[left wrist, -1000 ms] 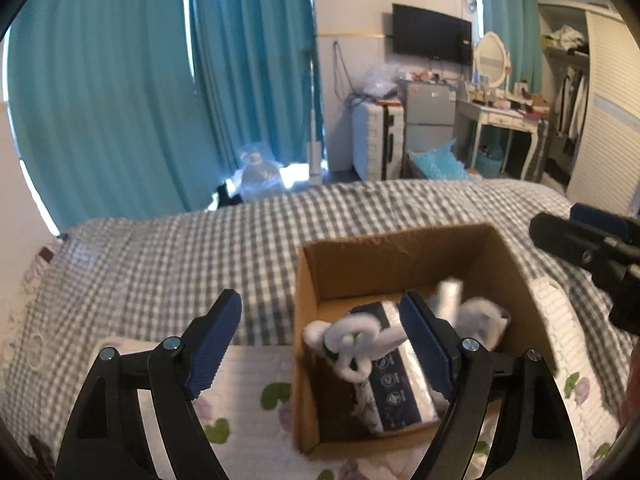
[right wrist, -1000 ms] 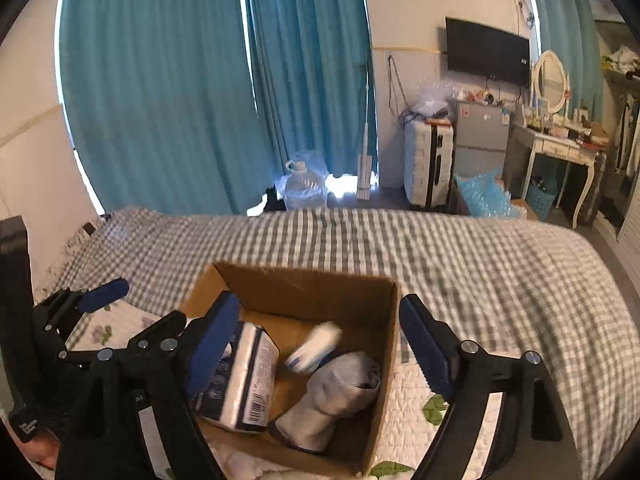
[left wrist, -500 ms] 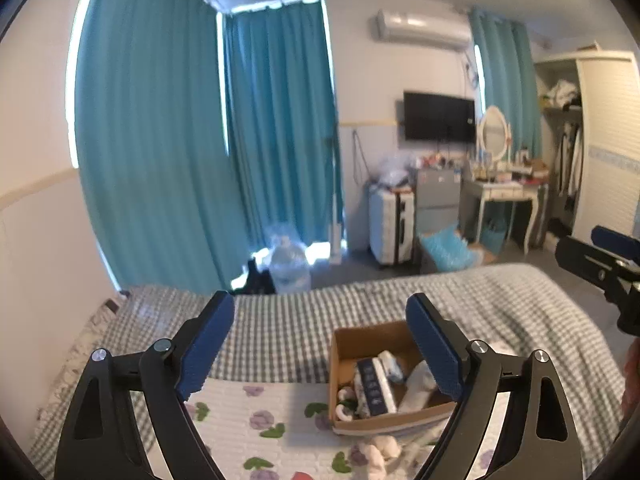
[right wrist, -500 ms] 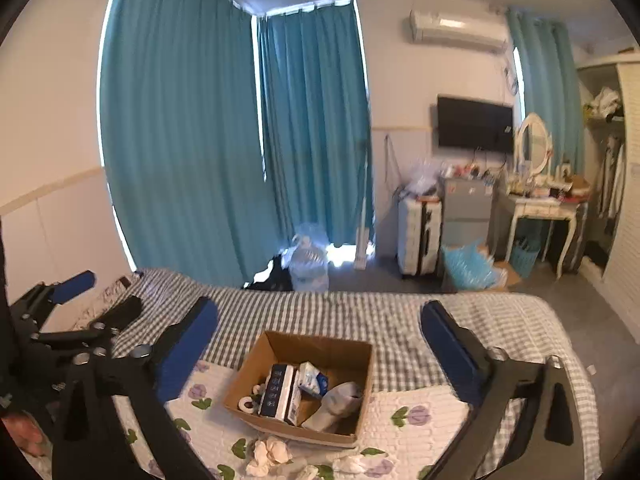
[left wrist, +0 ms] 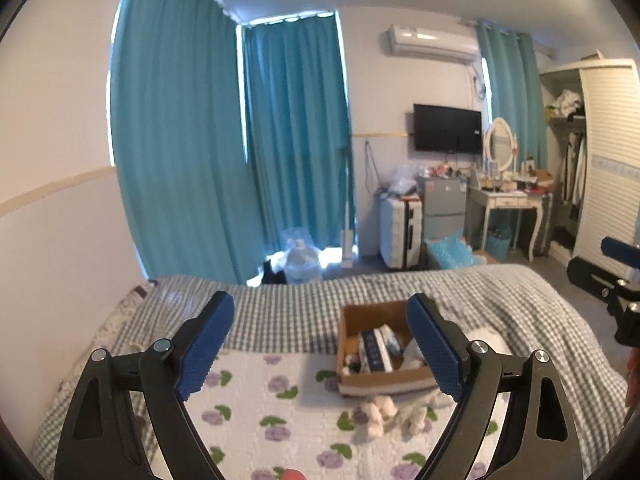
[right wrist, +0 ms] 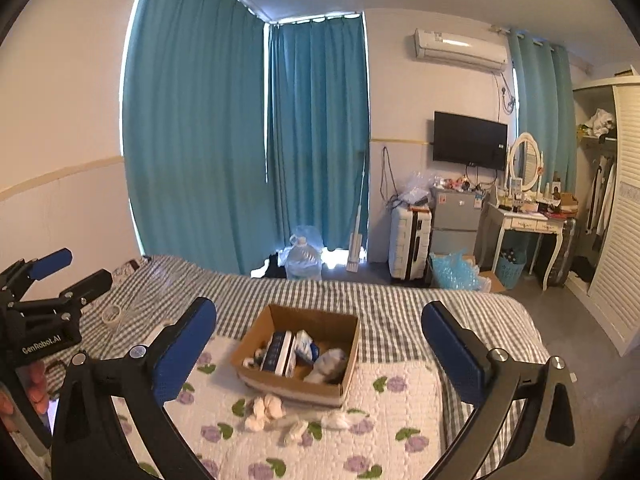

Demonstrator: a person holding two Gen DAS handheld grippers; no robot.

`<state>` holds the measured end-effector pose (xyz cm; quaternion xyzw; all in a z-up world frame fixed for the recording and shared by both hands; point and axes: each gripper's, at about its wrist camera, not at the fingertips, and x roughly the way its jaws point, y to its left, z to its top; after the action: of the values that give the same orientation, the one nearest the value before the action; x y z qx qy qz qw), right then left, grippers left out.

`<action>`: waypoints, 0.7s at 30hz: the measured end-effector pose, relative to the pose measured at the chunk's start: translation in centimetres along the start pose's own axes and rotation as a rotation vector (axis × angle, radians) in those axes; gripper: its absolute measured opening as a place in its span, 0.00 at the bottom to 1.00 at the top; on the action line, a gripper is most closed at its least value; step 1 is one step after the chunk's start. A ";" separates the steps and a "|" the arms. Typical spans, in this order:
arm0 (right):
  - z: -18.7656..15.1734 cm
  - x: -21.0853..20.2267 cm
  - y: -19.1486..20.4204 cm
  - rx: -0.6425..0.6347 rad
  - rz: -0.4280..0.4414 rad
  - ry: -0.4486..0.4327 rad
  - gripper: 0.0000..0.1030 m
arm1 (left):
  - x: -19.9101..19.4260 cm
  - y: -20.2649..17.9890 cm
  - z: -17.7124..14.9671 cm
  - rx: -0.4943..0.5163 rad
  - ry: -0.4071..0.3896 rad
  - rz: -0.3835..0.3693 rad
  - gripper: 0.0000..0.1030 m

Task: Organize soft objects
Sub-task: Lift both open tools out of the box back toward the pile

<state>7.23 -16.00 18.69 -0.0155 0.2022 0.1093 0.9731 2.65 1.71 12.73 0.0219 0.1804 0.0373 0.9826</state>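
Both the left gripper [left wrist: 320, 344] and right gripper [right wrist: 320, 348] hang wide open and empty above the bed [right wrist: 400, 304], well back from the box [right wrist: 340, 390], which already holds several packs and socks. A few white socks [right wrist: 264, 408] lie loose on the floral quilt [right wrist: 400, 432] just before the box. Being limp and bunched, they could slip a pinch or come up two together, and the box's near wall stands in the way of a low carry.

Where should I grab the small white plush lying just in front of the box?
Probably come from above and pinch the white plush across its narrow middle. It lies flat on the floral quilt, close to the cardboard box wall, so a side approach looks blocked.
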 end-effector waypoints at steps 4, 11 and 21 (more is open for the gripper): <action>-3.0 1.2 0.0 -0.001 0.002 0.060 1.00 | 0.5 -0.8 -1.9 0.014 0.031 0.003 0.87; -6.9 4.8 -0.2 -0.017 0.015 0.164 1.00 | 3.6 -2.2 -4.5 0.019 0.103 -0.024 0.87; -11.9 12.3 -0.7 0.020 0.049 0.269 1.00 | 10.1 -3.4 -9.3 0.049 0.195 -0.017 0.87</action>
<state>13.80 -15.06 2.88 -0.0152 0.3321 0.1279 0.9344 8.99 -0.58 0.31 0.0405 0.2762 0.0266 0.9599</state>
